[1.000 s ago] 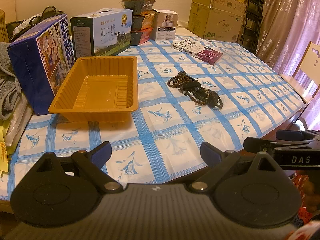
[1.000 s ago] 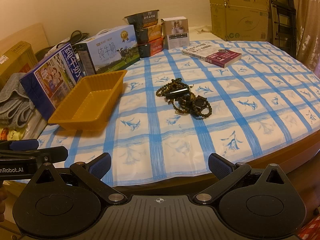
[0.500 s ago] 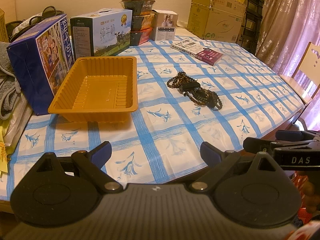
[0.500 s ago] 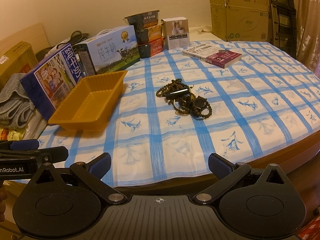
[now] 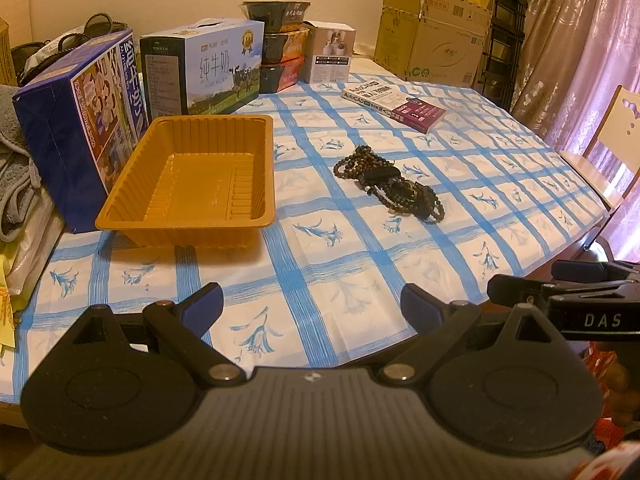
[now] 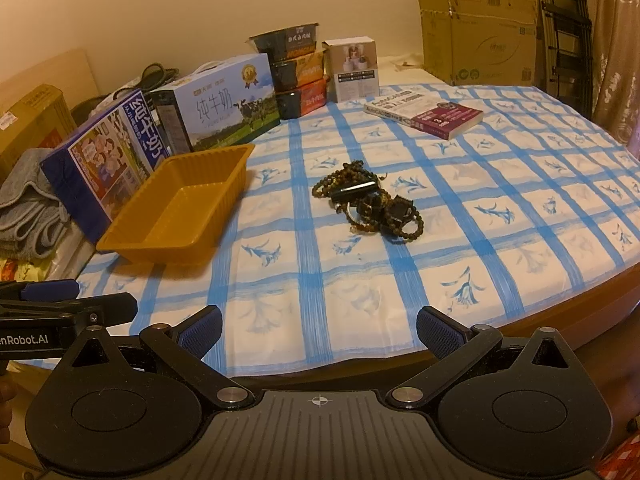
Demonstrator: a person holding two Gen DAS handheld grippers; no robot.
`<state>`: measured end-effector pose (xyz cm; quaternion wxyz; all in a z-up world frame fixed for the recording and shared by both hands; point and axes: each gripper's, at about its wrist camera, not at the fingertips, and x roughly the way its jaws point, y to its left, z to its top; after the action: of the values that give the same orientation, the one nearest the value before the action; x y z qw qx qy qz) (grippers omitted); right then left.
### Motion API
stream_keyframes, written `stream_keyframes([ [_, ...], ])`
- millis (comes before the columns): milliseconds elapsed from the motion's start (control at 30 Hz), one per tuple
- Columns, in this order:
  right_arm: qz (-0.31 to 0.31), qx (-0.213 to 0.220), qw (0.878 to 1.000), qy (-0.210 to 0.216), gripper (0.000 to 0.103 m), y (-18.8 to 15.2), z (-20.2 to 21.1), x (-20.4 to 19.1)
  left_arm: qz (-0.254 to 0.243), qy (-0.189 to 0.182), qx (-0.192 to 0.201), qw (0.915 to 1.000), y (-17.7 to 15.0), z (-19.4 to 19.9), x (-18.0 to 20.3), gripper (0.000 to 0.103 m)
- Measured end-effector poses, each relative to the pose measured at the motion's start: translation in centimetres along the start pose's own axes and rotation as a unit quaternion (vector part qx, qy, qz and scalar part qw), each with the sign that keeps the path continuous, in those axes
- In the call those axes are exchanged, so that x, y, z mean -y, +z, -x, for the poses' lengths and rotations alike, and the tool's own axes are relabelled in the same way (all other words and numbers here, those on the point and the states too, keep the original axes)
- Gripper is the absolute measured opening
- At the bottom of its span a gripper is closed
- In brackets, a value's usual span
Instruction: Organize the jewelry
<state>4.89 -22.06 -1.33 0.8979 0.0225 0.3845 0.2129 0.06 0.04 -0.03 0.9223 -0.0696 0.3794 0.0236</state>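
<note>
Left wrist view shows the task barely begun, as far as I can judge: the orange tray [image 5: 192, 176] holds nothing, its ribbed floor bare, and all the jewelry [image 5: 390, 188] lies in one tangled heap on the tabletop [image 5: 360, 264]. The heap, made of dark beaded bracelets with a black bar-shaped piece on top, sits toward 1 o'clock from the left tool [image 5: 312, 304], well apart from it. The tray lies toward 11 o'clock, with a strip of checked cloth between it and the beads.

The left tool's two blue-padded fingers stand wide apart and grip nothing, hanging over the near edge of the tabletop. In the right wrist view the right tool [image 6: 320, 330] is likewise spread wide with nothing between its pads, the heap near 12 o'clock and the tray at about 10 o'clock. Each tool shows at the edge of the other's view.

Everything is left to do: each piece must be lifted from the heap and set in the tray. How many pieces there are I cannot tell, since the strands overlap.

Behind the tray stand two milk cartons [image 5: 204, 72], closed, contents unseen.
</note>
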Motion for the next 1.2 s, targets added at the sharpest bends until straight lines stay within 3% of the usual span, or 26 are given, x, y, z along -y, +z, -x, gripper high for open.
stream_keyframes([
  [1200,-0.001,0.001,1.000,0.000,0.103,0.25,-0.06,-0.09,0.001,-0.001,0.001,1.0000,0.02,-0.14,-0.11,0.095],
])
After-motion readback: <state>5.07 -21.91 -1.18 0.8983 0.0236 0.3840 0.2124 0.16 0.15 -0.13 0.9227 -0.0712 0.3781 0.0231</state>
